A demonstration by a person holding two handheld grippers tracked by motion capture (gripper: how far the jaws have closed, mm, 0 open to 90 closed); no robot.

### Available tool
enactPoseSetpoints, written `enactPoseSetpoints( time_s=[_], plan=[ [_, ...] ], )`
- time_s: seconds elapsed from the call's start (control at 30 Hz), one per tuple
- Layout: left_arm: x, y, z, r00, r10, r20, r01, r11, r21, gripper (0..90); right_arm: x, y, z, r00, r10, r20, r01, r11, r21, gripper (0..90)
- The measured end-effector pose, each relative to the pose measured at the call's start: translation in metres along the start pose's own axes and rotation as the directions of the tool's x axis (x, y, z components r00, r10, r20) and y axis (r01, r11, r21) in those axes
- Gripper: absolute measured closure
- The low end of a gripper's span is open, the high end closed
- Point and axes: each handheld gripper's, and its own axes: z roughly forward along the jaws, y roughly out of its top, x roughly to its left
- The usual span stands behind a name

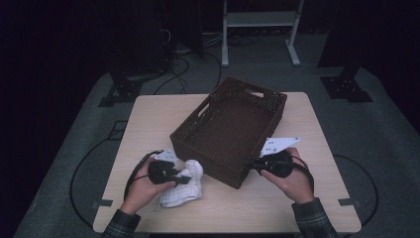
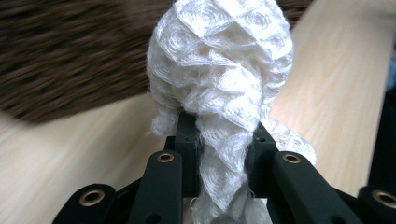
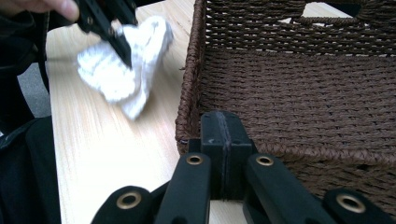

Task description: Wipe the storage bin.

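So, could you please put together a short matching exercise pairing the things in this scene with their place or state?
Things:
1. left hand-held gripper
2. right hand-held gripper
3. basket
4. white cloth

Descriptions:
A. brown, woven, with nothing inside
B. jaws pressed together at the basket's near rim, nothing between them
C. bunched up, left of the basket
D. jaws clamped on a twisted fold of fabric

Pairs: 1-D, 2-B, 3-A, 4-C
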Motion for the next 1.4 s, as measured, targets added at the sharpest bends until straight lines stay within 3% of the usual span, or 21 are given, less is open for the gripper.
enactPoseSetpoints(
  time_s=[0.17, 0.5, 0.6, 0.77, 0.9, 1.0, 1.17, 1.27, 1.4],
  plan=[
    [0.022, -0.015, -0.02, 0.9963, -0.061, -0.061, 0.06, 0.9981, -0.01, 71.4, 0.0, 0.0, 0.001, 1.0, -0.001, 0.001, 0.001, 1.0, 0.004, 89.7],
    [0.068, -0.044, -0.03, 0.976, -0.153, -0.155, 0.152, 0.9882, -0.021, 66.2, -0.003, -0.002, 0.001, 0.9998, 0.017, 0.009, -0.017, 1.0, 0.0, 89.6],
    [0.074, -0.048, -0.033, 0.9745, -0.134, -0.18, 0.134, 0.9909, -0.014, 62.4, -0.004, -0.003, 0.001, 0.9998, 0.015, 0.012, -0.015, 1.0, 0.001, 89.5],
    [0.077, -0.048, -0.043, 0.9699, -0.126, -0.208, 0.113, 0.9907, -0.076, 53.5, -0.006, -0.004, 0.0, 0.9996, 0.02, 0.022, -0.02, 1.0, -0.002, 87.9],
    [0.077, -0.048, -0.048, 0.9677, -0.095, -0.234, 0.076, 0.9931, -0.09, 46.7, -0.007, -0.004, -0.002, 0.9991, 0.029, 0.032, -0.029, 1.0, -0.003, 83.5],
    [0.076, -0.046, -0.05, 0.9659, -0.09, -0.243, 0.07, 0.9937, -0.087, 42.8, -0.009, -0.007, -0.006, 0.9981, 0.039, 0.048, -0.039, 0.999, -0.015, 80.6],
    [0.073, -0.042, -0.052, 0.9613, -0.067, -0.267, 0.051, 0.9966, -0.065, 39.1, -0.014, -0.015, -0.015, 0.9933, 0.063, 0.097, -0.06, 0.998, -0.033, 63.7],
    [0.071, -0.038, -0.056, 0.9547, -0.068, -0.29, 0.049, 0.9962, -0.072, 37.2, -0.018, -0.023, -0.019, 0.9887, 0.079, 0.127, -0.075, 0.996, -0.041, 55.4],
    [0.07, -0.036, -0.059, 0.9583, -0.046, -0.282, 0.016, 0.9941, -0.108, 34.9, -0.024, -0.037, -0.021, 0.9789, 0.106, 0.175, -0.102, 0.994, -0.035, 45.2]
  ],
)
